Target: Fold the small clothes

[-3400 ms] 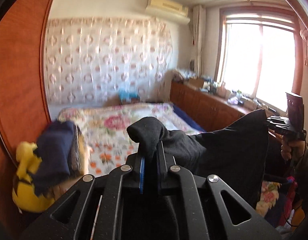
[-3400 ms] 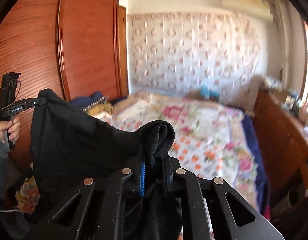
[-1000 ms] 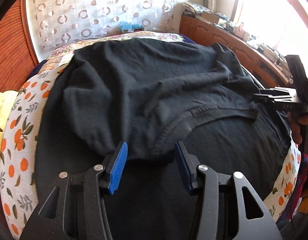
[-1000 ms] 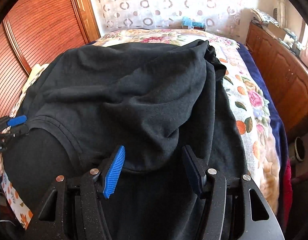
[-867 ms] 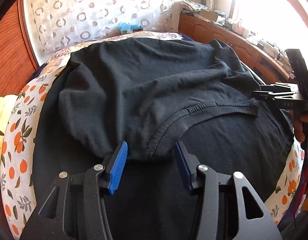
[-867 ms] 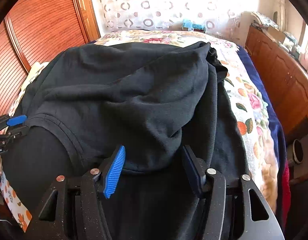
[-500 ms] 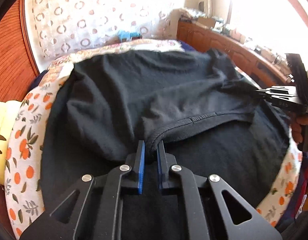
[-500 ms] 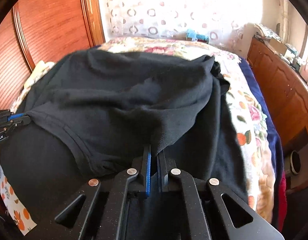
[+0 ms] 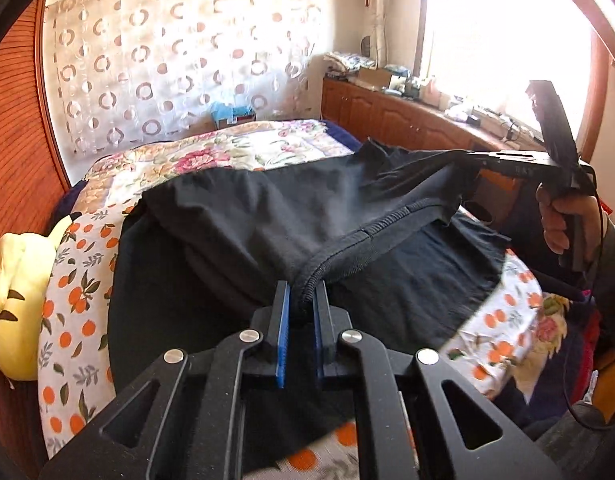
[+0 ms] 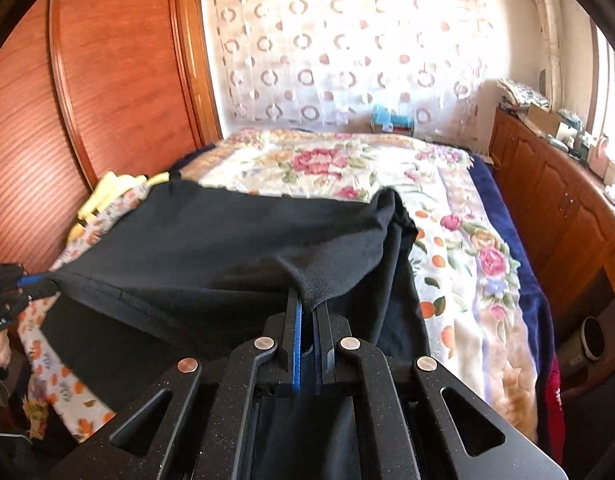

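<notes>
A black garment (image 9: 267,224) lies across the near end of the floral bed, its top layer lifted and stretched between my two grippers. My left gripper (image 9: 301,300) is shut on its ribbed hem at the left corner. My right gripper (image 10: 309,308) is shut on the garment (image 10: 227,248) at the right corner. In the left wrist view the right gripper (image 9: 479,162) shows at the right, raised above the bed. In the right wrist view the left gripper (image 10: 31,280) shows at the far left, pulling the cloth taut.
The bed (image 10: 347,160) with a floral cover stretches ahead to a patterned curtain (image 9: 167,72). A wooden wardrobe (image 10: 107,80) stands left, a wooden cabinet (image 10: 547,184) under the window right. A yellow cushion (image 9: 19,280) lies at the bed's left edge.
Both grippers, open over the garment's folded edge a second ago, have shut on it and lifted it up and toward me, pulling the top layer taut off the bed.
</notes>
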Demonstrator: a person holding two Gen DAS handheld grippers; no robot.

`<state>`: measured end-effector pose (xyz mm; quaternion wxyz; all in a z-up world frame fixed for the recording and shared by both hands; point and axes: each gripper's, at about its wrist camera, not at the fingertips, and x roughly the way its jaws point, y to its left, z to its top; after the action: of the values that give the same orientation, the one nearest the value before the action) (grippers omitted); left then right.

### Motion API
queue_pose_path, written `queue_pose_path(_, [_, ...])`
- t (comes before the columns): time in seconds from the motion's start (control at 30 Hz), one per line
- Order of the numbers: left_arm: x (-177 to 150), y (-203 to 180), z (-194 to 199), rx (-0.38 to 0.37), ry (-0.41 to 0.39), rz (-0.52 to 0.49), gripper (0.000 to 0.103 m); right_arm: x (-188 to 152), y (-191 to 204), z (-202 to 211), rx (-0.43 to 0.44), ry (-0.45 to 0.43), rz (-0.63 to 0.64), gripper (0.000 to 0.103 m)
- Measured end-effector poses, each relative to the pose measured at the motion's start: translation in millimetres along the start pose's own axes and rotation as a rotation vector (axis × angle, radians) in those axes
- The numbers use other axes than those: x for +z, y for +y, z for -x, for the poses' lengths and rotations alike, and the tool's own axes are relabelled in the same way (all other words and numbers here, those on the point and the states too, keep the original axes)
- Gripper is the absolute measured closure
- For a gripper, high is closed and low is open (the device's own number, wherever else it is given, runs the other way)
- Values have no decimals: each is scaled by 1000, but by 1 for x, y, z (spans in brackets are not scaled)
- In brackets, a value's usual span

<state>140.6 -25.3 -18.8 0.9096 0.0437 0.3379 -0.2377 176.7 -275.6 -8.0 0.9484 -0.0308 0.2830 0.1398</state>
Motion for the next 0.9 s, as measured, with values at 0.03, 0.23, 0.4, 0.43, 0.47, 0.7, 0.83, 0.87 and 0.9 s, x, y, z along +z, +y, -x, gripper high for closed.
queue_pose_path(0.03, [-1,-1,5,-8,0,7,92,0,2,10,2,-11,5,99])
queue_pose_path(0.23, [-20,-24,29,-12,-5,-2,92,-18,7,44,-7,0,29,99])
queue_pose_path(0.4, [-36,-34,36,11,7,1,92,-41,8,57,-21,36,38,99])
queue_pose_path(0.43, [-39,-35,34,13,16,2,92,-46,8,56,-20,49,32,99])
queue_pose_path(0.47, [-41,-35,31,9,24,5,91,-50,7,54,-17,63,26,99])
queue_pose_path(0.7, [-54,-26,12,59,65,26,52,-74,-1,17,-55,155,-5,99])
queue_pose_path(0.83, [-54,-20,9,74,75,43,39,-80,-6,10,-44,167,-39,98])
queue_pose_path(0.87, [-54,-18,9,76,70,50,31,-82,-8,12,-44,170,-44,96])
queue_pose_path(0.9, [-53,-15,8,74,62,64,26,-82,-9,10,-50,173,-51,91])
